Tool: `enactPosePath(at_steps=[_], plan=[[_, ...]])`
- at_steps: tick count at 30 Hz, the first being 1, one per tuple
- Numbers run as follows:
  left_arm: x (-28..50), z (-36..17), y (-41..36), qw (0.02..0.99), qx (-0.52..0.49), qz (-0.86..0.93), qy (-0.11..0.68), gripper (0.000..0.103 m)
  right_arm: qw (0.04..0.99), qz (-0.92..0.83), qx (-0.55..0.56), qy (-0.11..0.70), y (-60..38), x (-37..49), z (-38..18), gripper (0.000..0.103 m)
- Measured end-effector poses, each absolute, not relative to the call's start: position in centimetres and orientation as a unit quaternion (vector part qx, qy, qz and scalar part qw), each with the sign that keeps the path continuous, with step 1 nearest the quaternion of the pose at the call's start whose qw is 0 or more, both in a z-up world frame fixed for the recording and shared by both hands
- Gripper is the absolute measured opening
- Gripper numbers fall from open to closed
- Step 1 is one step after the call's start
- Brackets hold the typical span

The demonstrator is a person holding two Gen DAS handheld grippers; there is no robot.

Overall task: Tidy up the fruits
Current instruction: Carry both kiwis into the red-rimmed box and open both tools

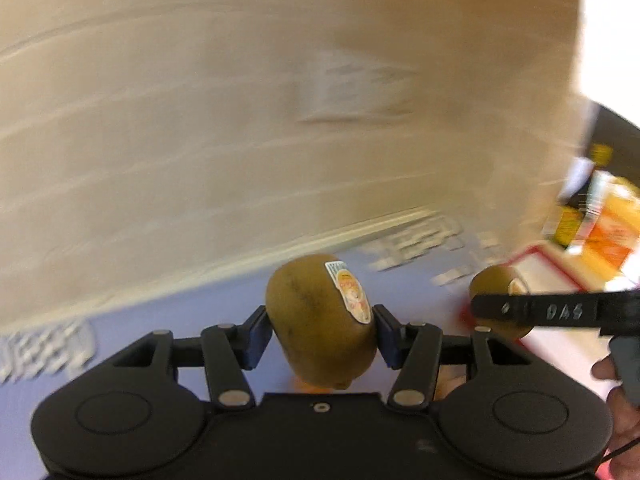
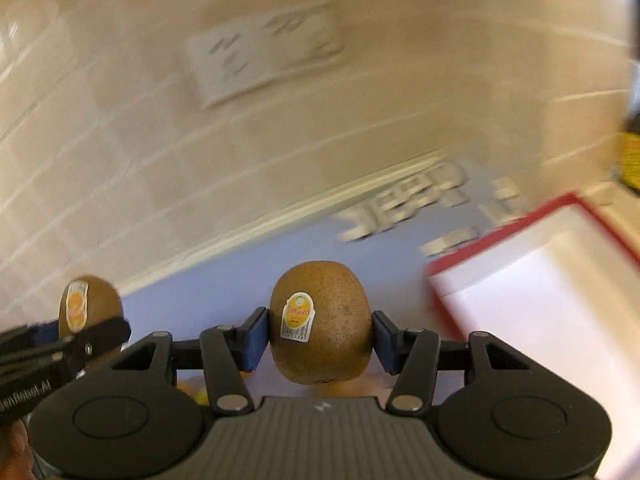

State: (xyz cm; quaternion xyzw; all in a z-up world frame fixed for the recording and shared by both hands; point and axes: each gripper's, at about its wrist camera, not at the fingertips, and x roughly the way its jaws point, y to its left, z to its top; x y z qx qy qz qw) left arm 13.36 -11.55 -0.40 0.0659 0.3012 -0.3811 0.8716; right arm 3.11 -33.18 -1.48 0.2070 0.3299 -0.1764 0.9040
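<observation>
Both tools are loaded and in the air. The left tool (image 1: 322, 330) grips a kiwi (image 1: 320, 320) between its blue pads, sticker facing its right finger. The right tool (image 2: 320, 332) clamps a second kiwi (image 2: 322, 322), sticker toward its left finger. Each tool shows at the edge of the other's view, so they travel side by side.

Ahead and to the right of the right tool lies a red-rimmed white tray (image 2: 520, 292) on the purple table (image 2: 224, 280); the part of it in view holds no fruit. The views are smeared with motion blur, so the rest of the tray cannot be read.

By my judgement, picking is done for these two kiwis and placing remains, probably into that tray.
</observation>
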Motion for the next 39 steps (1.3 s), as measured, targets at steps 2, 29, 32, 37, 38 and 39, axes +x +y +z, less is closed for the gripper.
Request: enactPosePath(at_steps=[2, 29, 32, 37, 38, 39], plan=[[12.3, 0.4, -15.1, 0.852, 0.067, -0.430, 0.291, 0.065, 0.899, -0.215, 0.212, 0.318, -35.6, 0.3, -0.7, 0.056], [3.9, -12.5, -40.5, 0.613, 0.248, -0.596, 0.455, 0.066, 0.802, -0.308, 0.226, 0.460, -46.7, -10.4, -10.3, 0.057], [4.2, -11.3, -39.6, 0.624, 0.227, -0.603, 0.443, 0.079, 0.803, -0.304, 0.236, 0.456, -46.9, -10.7, -9.9, 0.057], [5.4, -7.8, -36.2, 0.657, 0.191, -0.595, 0.422, 0.079, 0.822, -0.320, 0.211, 0.421, -46.3, -11.3, -6.5, 0.062], [5.9, -6.9, -35.1, 0.668, 0.181, -0.590, 0.416, 0.079, 0.827, -0.321, 0.208, 0.412, -46.1, -11.4, -5.6, 0.062], [6.4, -5.8, -33.8, 0.680, 0.168, -0.585, 0.409, 0.079, 0.832, -0.320, 0.204, 0.404, -45.8, -11.4, -4.7, 0.062]])
